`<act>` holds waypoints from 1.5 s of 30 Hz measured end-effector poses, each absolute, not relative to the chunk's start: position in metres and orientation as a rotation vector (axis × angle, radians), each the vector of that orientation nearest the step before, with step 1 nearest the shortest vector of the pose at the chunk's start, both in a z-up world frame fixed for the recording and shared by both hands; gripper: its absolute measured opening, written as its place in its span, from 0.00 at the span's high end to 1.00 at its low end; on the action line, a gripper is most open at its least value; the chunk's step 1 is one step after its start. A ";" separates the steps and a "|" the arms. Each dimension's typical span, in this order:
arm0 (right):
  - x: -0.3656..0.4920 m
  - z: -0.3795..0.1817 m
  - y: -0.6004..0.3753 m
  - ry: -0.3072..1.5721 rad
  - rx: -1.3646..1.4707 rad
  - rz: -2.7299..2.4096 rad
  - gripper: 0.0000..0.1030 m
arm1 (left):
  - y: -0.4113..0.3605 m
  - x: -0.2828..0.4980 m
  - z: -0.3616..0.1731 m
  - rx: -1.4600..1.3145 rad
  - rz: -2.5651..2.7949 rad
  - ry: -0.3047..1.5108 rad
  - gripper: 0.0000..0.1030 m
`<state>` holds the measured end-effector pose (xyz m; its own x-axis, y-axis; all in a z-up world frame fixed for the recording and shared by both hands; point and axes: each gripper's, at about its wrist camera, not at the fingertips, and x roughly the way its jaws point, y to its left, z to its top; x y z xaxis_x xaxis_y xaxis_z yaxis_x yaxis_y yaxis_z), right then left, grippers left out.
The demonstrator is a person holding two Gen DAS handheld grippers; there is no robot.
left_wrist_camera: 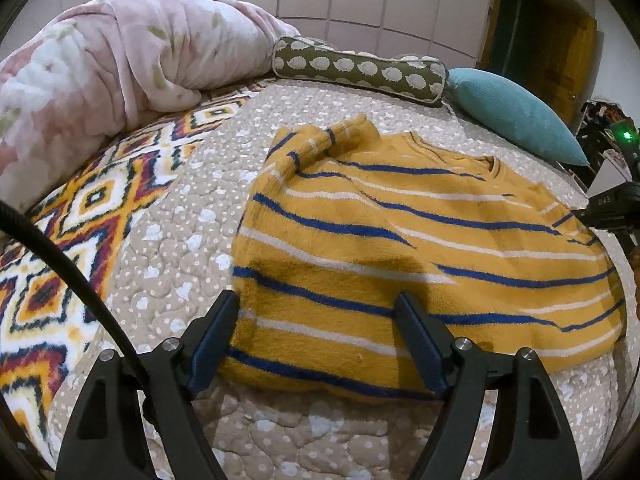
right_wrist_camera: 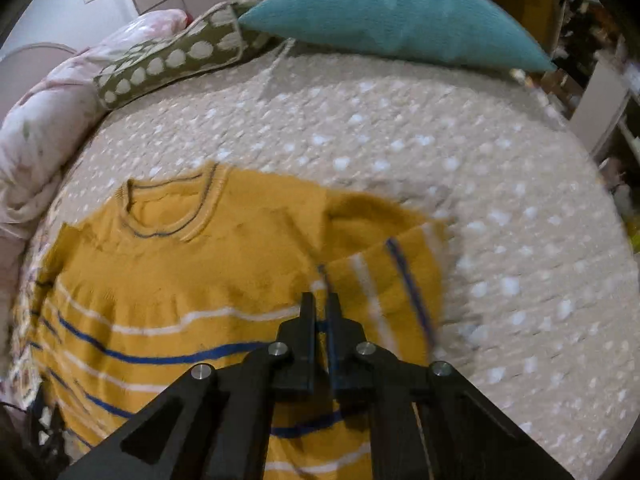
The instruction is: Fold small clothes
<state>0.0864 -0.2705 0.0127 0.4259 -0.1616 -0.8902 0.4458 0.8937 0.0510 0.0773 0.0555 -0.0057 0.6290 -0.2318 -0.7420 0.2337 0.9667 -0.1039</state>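
A mustard-yellow knit sweater (left_wrist_camera: 400, 240) with blue and white stripes lies flat on the bed, neck away from me. Its left sleeve (left_wrist_camera: 320, 142) is bunched up by the shoulder. My left gripper (left_wrist_camera: 318, 300) stands open over the sweater's lower left corner, one finger at the side edge and the other on the body. In the right wrist view the sweater (right_wrist_camera: 160, 280) has its right sleeve (right_wrist_camera: 384, 280) folded in. My right gripper (right_wrist_camera: 320, 300) is shut, its tips at that sleeve's inner edge. No cloth shows between them. From the left wrist view, the right gripper (left_wrist_camera: 580, 213) shows at the sweater's right side.
The beige quilted bedspread (right_wrist_camera: 440, 152) with white dots has free room right of the sweater. A pink floral duvet (left_wrist_camera: 100, 60), an olive bolster (left_wrist_camera: 360, 68) and a teal pillow (right_wrist_camera: 392, 12) line the far side. A patterned blanket (left_wrist_camera: 80, 208) lies left. A black cable (left_wrist_camera: 60, 256) crosses that side.
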 end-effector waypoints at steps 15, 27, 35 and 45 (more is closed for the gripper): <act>0.079 0.055 -0.258 0.929 0.152 -0.521 0.73 | 0.053 0.080 -0.008 0.015 -0.243 0.870 0.18; 0.138 -0.008 -0.127 1.186 0.072 -0.055 0.73 | 0.058 0.078 -0.003 -0.018 -0.275 0.861 0.18; 0.156 0.050 -0.066 1.019 -0.097 0.042 0.73 | 0.068 0.072 0.011 -0.069 -0.309 0.841 0.18; 0.254 -0.012 -0.009 1.187 -0.130 0.119 0.72 | 0.083 0.076 0.012 -0.096 -0.325 0.845 0.18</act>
